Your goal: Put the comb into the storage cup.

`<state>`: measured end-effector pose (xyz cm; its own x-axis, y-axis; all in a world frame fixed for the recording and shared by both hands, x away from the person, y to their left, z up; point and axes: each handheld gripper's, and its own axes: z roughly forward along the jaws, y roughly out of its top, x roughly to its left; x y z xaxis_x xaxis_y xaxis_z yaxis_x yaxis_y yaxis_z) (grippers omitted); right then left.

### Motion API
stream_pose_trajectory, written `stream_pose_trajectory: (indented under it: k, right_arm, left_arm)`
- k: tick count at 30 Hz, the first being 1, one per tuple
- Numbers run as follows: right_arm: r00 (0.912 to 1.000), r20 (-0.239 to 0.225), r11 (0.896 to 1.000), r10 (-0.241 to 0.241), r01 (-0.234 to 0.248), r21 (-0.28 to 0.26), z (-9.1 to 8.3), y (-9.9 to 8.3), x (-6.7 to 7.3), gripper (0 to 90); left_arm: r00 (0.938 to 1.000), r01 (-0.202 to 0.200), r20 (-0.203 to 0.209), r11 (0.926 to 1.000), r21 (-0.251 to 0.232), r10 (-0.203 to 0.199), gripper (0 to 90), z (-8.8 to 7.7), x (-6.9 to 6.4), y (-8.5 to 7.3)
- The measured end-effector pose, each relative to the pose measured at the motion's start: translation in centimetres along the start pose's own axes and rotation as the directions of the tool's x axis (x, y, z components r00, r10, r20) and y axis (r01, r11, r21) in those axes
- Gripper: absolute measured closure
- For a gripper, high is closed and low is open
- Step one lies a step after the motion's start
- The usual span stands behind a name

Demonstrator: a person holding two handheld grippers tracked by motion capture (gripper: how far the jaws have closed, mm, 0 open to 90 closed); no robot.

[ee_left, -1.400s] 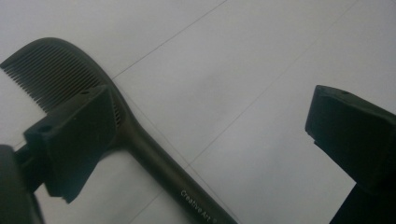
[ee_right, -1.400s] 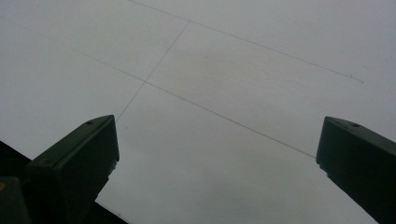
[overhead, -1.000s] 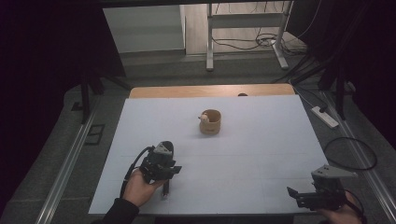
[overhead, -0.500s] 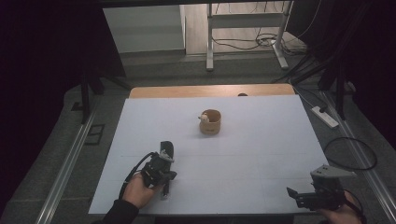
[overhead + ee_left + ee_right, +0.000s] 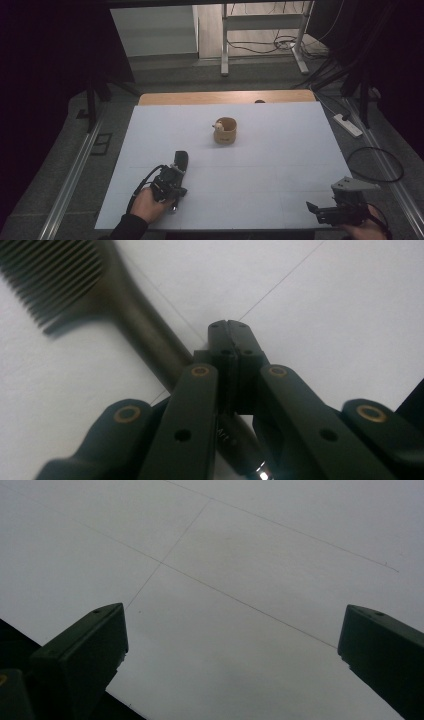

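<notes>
A person's left hand (image 5: 148,203) holds the left gripper (image 5: 230,330) low over the near left part of a white-topped table (image 5: 280,150), its two black jaws pressed together at the tips. A dark plastic comb (image 5: 100,295) with fine teeth lies on the white surface, its handle running under the clenched jaws; whether the jaws actually pinch the handle cannot be told. In the high view the comb (image 5: 180,161) points away from the near edge. A small round tan wooden cup (image 5: 225,131) stands well apart, toward the middle of the far half. At the near right corner, the right gripper (image 5: 320,214) hovers with its jaws spread wide over bare tabletop.
</notes>
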<state>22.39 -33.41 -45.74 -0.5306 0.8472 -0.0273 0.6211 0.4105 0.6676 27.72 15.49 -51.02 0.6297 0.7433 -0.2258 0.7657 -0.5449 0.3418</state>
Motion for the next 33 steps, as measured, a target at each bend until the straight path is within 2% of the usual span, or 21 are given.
stream_pose_trajectory:
  k: [9,11,14,19,25,28,31,33]
  right_arm:
    - [1.0000,0.000,1.000,-0.004,0.004,0.003,0.0,0.0,0.0,0.0]
    - [1.0000,0.000,1.000,-0.004,0.004,0.002,0.0,0.0,0.0,0.0]
    - [1.0000,0.000,1.000,-0.005,0.005,0.003,0.0,0.0,0.0,0.0]
    - [1.0000,0.000,1.000,-0.006,0.006,0.006,0.0,0.0,0.1,0.0]
    - [1.0000,0.000,1.000,-0.007,0.007,0.006,0.0,0.0,0.1,0.0]
    - [1.0000,0.000,1.000,-0.008,0.008,0.007,0.1,0.0,0.1,0.0]
    - [1.0000,0.000,1.000,-0.008,0.008,0.007,0.1,0.0,0.1,0.0]
    - [1.0000,0.000,1.000,-0.009,0.009,0.007,0.1,0.0,0.1,0.0]
  left_arm:
    - [0.9993,0.037,-0.008,0.9993,0.000,-0.037,88.6,-0.4,1.2,-0.6]
    - [0.9993,0.034,-0.012,0.9994,-0.002,-0.034,88.6,-0.5,1.4,-0.6]
    - [0.9985,0.046,-0.028,0.9989,-0.011,-0.046,88.6,-0.7,1.8,-0.8]
    - [0.9980,0.058,-0.021,0.9981,-0.020,-0.059,88.6,-0.8,1.9,-0.9]
    - [0.9993,0.017,-0.031,0.9973,-0.072,-0.019,87.8,-1.8,1.2,-0.7]
    - [0.9984,-0.018,-0.055,0.9937,-0.111,0.012,83.4,-2.6,0.5,-0.6]
    - [0.9969,-0.034,-0.075,0.9921,-0.121,0.025,79.2,-2.8,0.3,-0.6]
    - [0.9962,-0.031,-0.085,0.9918,-0.124,0.020,74.7,-2.8,0.4,-0.6]
